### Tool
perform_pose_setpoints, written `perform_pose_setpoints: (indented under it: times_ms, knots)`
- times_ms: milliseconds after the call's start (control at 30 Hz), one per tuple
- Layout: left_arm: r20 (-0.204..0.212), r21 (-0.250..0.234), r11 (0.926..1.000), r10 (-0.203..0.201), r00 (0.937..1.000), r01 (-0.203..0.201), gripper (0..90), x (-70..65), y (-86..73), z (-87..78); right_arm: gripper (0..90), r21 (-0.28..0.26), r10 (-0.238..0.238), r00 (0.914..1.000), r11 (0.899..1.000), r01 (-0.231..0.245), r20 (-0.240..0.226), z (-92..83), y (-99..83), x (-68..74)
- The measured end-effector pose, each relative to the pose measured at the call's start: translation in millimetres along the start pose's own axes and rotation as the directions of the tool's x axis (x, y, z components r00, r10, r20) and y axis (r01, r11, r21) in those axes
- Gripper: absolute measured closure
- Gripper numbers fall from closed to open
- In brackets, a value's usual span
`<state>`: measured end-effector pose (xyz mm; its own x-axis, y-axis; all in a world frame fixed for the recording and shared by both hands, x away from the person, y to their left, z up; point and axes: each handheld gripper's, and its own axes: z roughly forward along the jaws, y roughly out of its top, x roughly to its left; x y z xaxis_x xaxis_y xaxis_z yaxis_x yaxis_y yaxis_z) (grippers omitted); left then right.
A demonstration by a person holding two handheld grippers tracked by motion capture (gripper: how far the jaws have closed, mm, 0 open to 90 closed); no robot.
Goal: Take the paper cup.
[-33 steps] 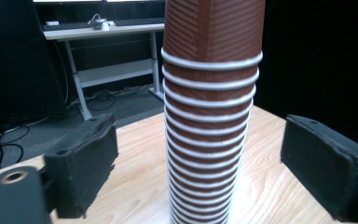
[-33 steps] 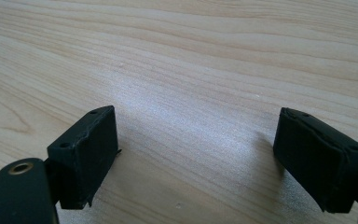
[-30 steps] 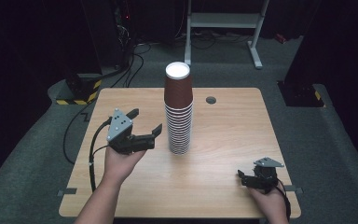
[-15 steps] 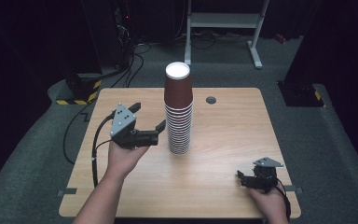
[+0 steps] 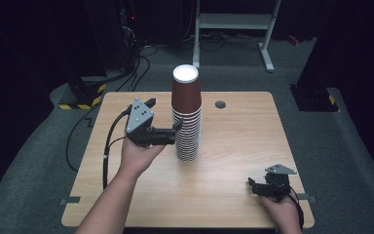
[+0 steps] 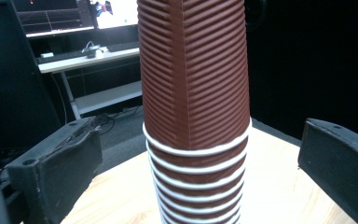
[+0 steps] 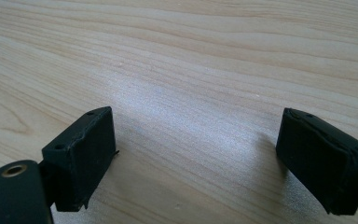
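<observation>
On my light wooden table (image 5: pixel 233 161) there is one tall stack of brown ribbed paper cups with white rims (image 5: pixel 187 114). It stands upright a little behind the middle of the table, and the top cup is upside down, so its white bottom faces up. Behind the stack, near the far edge, I see a small round grey cable hole (image 5: pixel 220 104) in the table top. A black cable (image 5: pixel 108 146) hangs from my left tool over the left part of the table. On the floor beyond the table stands a grey metal frame (image 5: pixel 233 29), and at the left a black box with yellow-black stripes (image 5: pixel 84 95). Nothing stands between my tools and the stack.

My left gripper (image 5: pixel 168 117) is raised above the table at the left side of the stack and points toward it. Its jaws have just been opening and now they are wide apart. In the left gripper view the stack (image 6: pixel 196 107) stands in the gap between the two black pads (image 6: pixel 60 172), but there is free space at both sides, so the pads do not press on it. I hold no cup.

My right gripper (image 5: pixel 256 187) is low at the near right corner of the table, well apart from the stack. In the right gripper view its jaws are also wide apart, with only bare wood (image 7: pixel 191 93) between them.
</observation>
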<state>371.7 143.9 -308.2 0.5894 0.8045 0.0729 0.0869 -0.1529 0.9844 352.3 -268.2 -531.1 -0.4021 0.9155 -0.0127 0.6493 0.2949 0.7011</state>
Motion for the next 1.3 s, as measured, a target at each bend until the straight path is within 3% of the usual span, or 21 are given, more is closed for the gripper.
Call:
perform_pose_setpoints:
  times_ms: [367,567,700,1000,1300]
  knots:
    - [0.049,-0.01,0.9994,-0.033,0.9983,0.034,0.5,3.7,12.7,20.0,11.6,0.001,0.0,1.0,1.0,0.0,0.0,0.4,0.4,-0.1]
    - [0.027,0.008,0.999,-0.044,0.9987,0.043,0.0,7.3,18.0,32.9,11.6,0.001,-0.001,1.0,1.0,0.001,0.0,0.4,0.4,-0.1]
    - [0.022,-0.005,0.9992,-0.041,0.9989,0.041,0.0,8.3,23.3,40.1,11.6,0.001,-0.001,1.0,1.0,0.001,0.001,0.4,0.4,-0.1]
    - [0.045,-0.012,0.9987,-0.048,0.9978,0.049,0.4,8.1,31.5,59.1,11.7,0.0,0.0,1.0,1.0,0.0,0.002,0.3,0.3,0.1]
    - [0.049,0.014,0.9979,-0.065,0.9967,0.064,0.5,11.3,33.3,77.6,11.7,0.0,0.0,1.0,1.0,0.0,0.002,0.1,0.2,0.3]
